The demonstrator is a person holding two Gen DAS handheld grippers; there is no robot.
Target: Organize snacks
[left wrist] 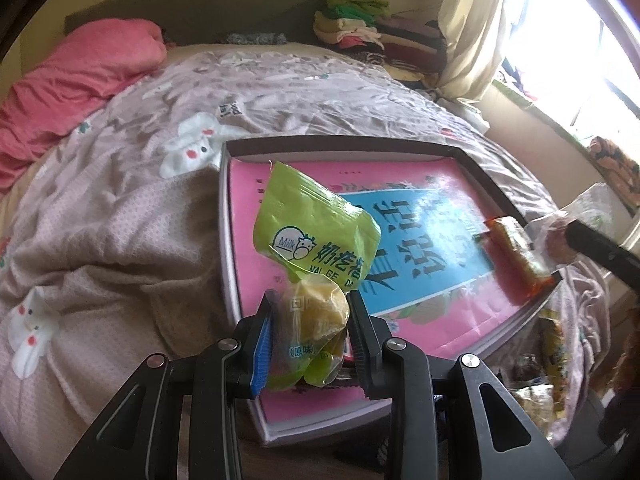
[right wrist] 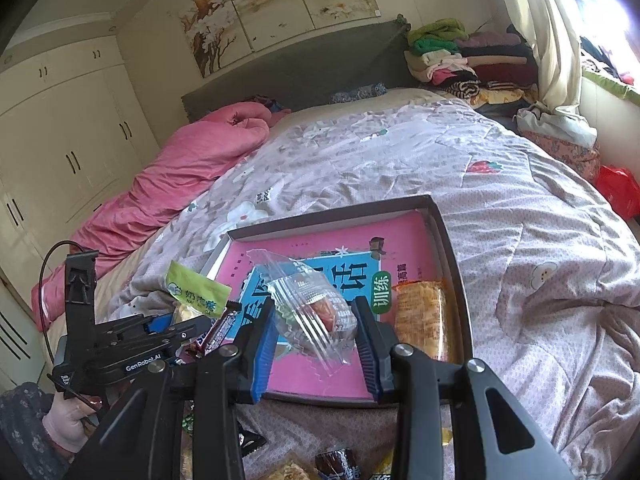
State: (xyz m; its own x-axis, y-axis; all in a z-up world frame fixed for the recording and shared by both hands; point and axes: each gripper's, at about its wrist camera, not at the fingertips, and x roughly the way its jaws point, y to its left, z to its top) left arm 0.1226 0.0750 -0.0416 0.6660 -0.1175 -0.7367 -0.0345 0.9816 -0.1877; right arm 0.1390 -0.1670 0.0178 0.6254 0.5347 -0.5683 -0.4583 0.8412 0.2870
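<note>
My left gripper [left wrist: 310, 304] is shut on the lower end of a green milk-snack packet [left wrist: 312, 220], which stands up over the near left corner of a shallow box [left wrist: 340, 145] lined with a pink and blue sheet. An orange snack packet [left wrist: 516, 256] lies in the box along its right side. My right gripper [right wrist: 316, 308] is shut on a clear-wrapped snack [right wrist: 320, 312] with a reddish piece inside, held above the box's [right wrist: 320, 220] near edge. The orange packet [right wrist: 420, 320] lies just to its right. In the right wrist view, the left gripper [right wrist: 180, 322] and green packet [right wrist: 196, 292] are at the left.
The box rests on a bed with a grey floral quilt [right wrist: 520, 200]. A pink duvet [right wrist: 192, 168] lies far left, folded clothes [right wrist: 460, 60] at the headboard. Several loose snacks [right wrist: 336, 460] lie on the bed before the box. A person's hand [right wrist: 68, 420] holds the left gripper.
</note>
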